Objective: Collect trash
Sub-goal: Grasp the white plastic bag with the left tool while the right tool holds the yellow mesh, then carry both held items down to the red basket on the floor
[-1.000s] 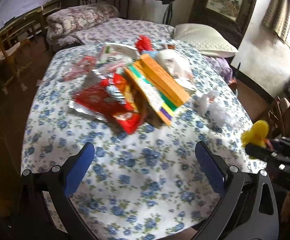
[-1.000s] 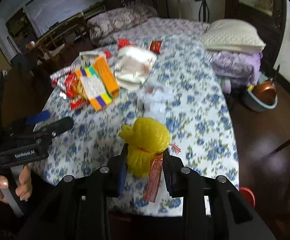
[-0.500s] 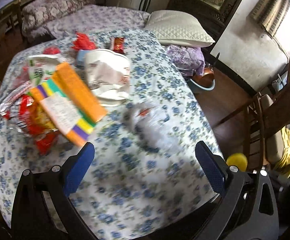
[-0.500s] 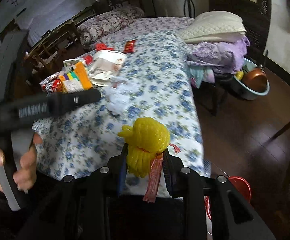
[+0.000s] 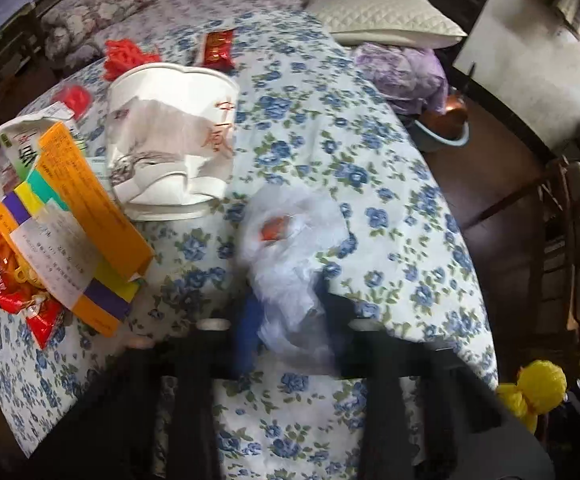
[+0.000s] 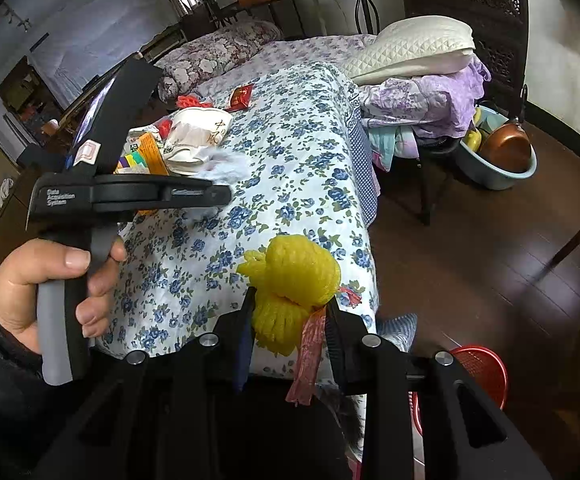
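Observation:
A crumpled clear plastic bag (image 5: 290, 248) with an orange scrap inside lies on the flowered tablecloth (image 5: 329, 140). My left gripper (image 5: 290, 312) is over it, its jaws closing, and the blurred fingers press on the bag's near end. The right wrist view shows that gripper (image 6: 218, 194) from the side, held by a hand (image 6: 50, 280), with the bag (image 6: 230, 166) at its tip. My right gripper (image 6: 290, 312) is shut on a yellow mesh net (image 6: 293, 268) with a red tag, off the table's near corner. The net (image 5: 537, 392) also shows at the lower right of the left wrist view.
More trash lies on the left of the table: a crushed white paper tub (image 5: 170, 136), an orange carton (image 5: 78, 216), a red noodle packet (image 5: 6, 276), a red wrapper (image 5: 218, 46). On the floor are a red basket (image 6: 477, 368) and a blue basin (image 6: 497, 176).
My left gripper swept right from the snack pile to the plastic bag, and its wide-open jaws closed in on the bag. The right gripper drifted to the table's corner, still holding the yellow net.

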The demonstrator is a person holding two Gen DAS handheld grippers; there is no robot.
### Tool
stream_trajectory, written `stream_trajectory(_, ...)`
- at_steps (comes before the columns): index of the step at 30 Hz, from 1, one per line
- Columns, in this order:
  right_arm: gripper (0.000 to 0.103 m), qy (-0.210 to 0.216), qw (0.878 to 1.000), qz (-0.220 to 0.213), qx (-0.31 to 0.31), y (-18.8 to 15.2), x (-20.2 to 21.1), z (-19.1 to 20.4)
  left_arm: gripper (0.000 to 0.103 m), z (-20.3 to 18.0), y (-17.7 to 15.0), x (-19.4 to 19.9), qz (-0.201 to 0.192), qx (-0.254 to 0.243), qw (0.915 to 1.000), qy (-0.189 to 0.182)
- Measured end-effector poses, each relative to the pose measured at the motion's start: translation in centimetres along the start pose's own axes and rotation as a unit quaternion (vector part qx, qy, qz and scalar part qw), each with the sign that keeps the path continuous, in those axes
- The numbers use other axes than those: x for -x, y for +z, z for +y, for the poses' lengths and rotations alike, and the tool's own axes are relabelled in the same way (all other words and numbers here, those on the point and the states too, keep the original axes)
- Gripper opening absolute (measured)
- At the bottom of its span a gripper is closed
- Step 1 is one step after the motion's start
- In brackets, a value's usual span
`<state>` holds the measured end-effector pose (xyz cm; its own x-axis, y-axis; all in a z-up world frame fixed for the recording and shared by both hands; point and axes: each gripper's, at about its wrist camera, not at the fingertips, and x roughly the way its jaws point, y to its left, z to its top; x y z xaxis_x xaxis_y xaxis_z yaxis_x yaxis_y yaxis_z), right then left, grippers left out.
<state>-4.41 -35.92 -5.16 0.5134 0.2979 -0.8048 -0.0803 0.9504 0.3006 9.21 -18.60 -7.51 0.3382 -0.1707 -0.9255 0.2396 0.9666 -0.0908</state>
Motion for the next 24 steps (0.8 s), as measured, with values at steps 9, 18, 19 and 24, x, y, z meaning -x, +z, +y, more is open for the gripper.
stream_trajectory(9, 0.032, -0.011, 0.999, -0.01, -0.03, -0.5, 0.6, -2.8, 0.018, -3.1, -0.9, 4.8, -0.065, -0.081, 0.9945, -0.017)
stream_trajectory(18, 0.032, -0.087, 0.989, -0.001, -0.117, -5.5, 3.3, -11.7, 0.018, -14.5, -3.7, 5.2, 0.002, -0.196, 0.9666, -0.165)
stream_trajectory(19, 0.032, -0.105, 0.985, 0.007, -0.138, -6.9, 3.5, -13.6, 0.018, -16.5, -4.4, 4.6, 0.023, -0.211, 0.9612, -0.176)
stream_trajectory(24, 0.032, -0.14, 0.965, 0.047, -0.216, -12.7, 2.9, -20.2, 0.018, -24.4, -6.9, -0.2, 0.128, -0.24, 0.939, -0.211)
